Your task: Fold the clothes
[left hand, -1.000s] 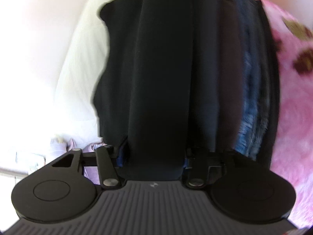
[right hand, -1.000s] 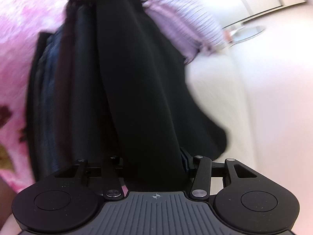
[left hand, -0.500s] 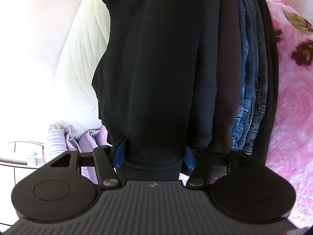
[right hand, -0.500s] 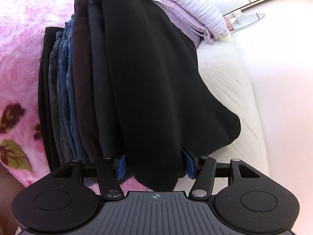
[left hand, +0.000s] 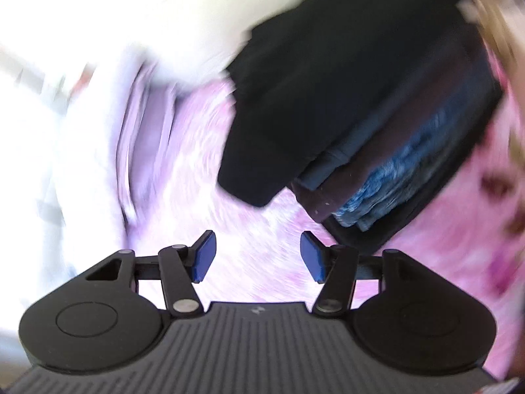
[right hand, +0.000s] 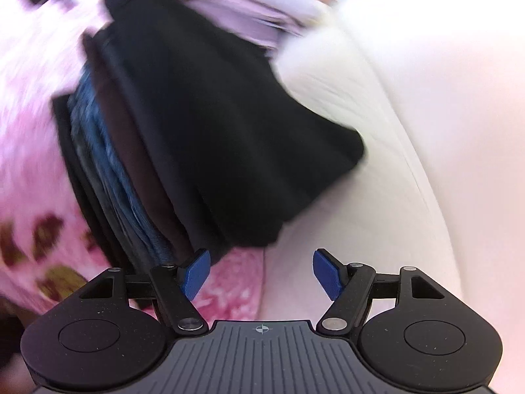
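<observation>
A folded black garment (left hand: 328,75) lies on top of a stack of folded clothes (left hand: 393,170) with dark brown, navy and blue denim layers, on a pink flowered blanket (left hand: 249,236). My left gripper (left hand: 257,256) stands open, pulled back from the stack, nothing between its blue pads (left hand: 205,252). In the right wrist view the same black garment (right hand: 223,124) tops the stack (right hand: 108,157). My right gripper (right hand: 261,274) is open and empty just short of the stack's near end. Both views are motion-blurred.
A pile of folded lilac and striped clothes (left hand: 147,138) lies left of the stack, also seen in the right wrist view as lilac clothes (right hand: 249,10) beyond it. A white quilted bed surface (right hand: 367,197) runs along the right side of the blanket (right hand: 29,151).
Both grippers have let go of the black garment, opened and drawn back from the stack. The garment now rests on the stack's top.
</observation>
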